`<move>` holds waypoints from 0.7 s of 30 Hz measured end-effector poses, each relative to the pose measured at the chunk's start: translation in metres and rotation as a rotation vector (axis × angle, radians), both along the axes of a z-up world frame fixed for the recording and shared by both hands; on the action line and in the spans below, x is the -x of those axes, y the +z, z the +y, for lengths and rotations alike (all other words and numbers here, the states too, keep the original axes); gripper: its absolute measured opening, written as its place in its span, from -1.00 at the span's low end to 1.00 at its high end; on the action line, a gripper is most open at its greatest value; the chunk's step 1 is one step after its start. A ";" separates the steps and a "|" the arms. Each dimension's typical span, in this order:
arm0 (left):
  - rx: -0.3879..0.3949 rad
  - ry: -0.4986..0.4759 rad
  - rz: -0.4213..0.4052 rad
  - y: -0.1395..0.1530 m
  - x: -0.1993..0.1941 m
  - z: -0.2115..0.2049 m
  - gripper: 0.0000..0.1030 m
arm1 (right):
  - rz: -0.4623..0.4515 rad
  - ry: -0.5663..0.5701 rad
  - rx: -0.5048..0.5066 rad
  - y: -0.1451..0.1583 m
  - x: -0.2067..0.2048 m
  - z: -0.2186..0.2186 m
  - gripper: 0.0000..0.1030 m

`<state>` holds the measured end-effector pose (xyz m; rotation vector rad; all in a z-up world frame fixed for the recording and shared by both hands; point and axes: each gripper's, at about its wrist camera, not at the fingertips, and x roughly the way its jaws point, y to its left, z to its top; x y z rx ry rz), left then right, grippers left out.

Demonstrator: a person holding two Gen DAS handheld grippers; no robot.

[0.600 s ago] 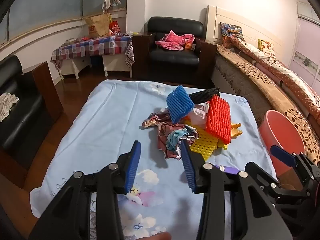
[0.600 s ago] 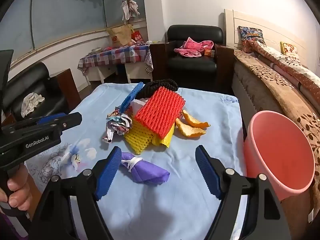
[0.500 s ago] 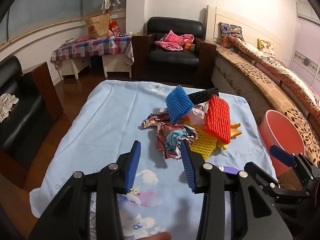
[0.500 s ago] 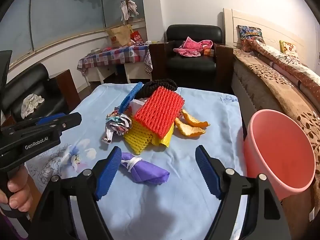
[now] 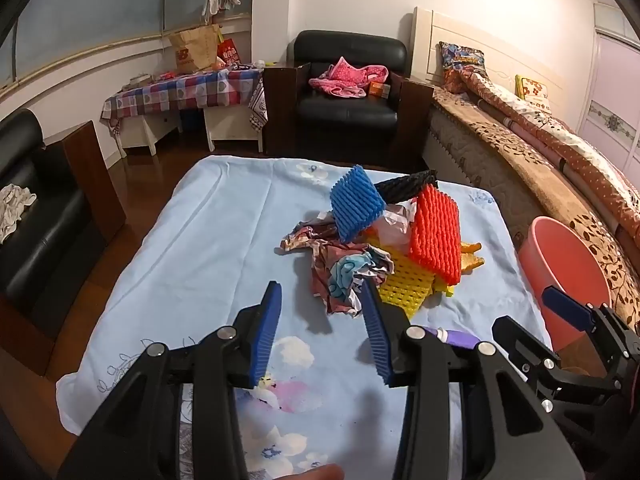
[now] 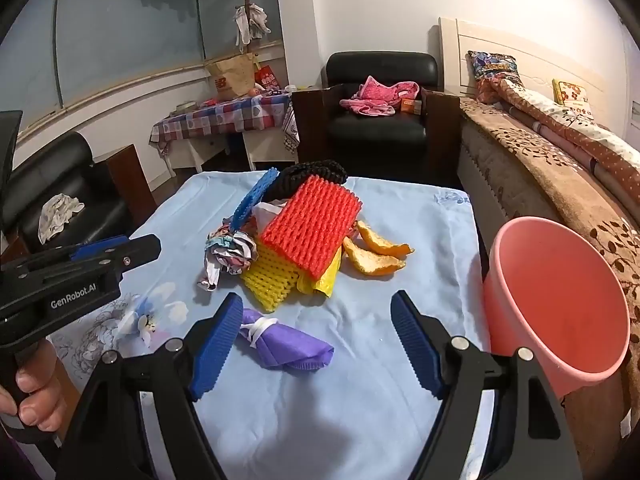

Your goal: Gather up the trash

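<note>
- Since half a second earlier little has shifted: the left gripper (image 5: 320, 304) has edged a touch nearer the heap of rubbish, while the right gripper (image 6: 316, 316) hangs in the same spot above the purple bag (image 6: 286, 342).
- The left gripper's jaws stand partly open and hold nothing; its right finger reaches just in front of the crumpled printed paper (image 5: 344, 276), its left finger over bare cloth.
- The right gripper's jaws are spread wide and empty, the purple bag lying on the cloth just beside its left finger, inside the gap.
- The rubbish sits piled at the middle of a table covered in a pale blue flowered cloth (image 5: 208, 240): a red foam net (image 5: 436, 236) leaning over a yellow foam net (image 5: 404, 284), a blue foam net (image 5: 356, 202) standing on edge, a black foam net (image 5: 408, 184) behind it, and orange peel (image 6: 376, 252) lying on the cloth to the right of the heap.
- A pink bucket (image 6: 556, 304) stands beyond the table's right edge, its mouth tipped toward the right wrist camera, well apart from the heap.
- Behind the table stand a black armchair (image 6: 376, 120) with pink clothing on the seat, and a side table under a checked cloth (image 5: 180, 92).
</note>
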<state>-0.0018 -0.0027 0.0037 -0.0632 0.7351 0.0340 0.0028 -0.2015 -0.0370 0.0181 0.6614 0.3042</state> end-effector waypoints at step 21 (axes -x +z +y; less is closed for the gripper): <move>0.005 -0.002 0.004 -0.012 -0.004 -0.003 -0.19 | 0.008 -0.001 -0.004 -0.003 -0.001 -0.005 0.47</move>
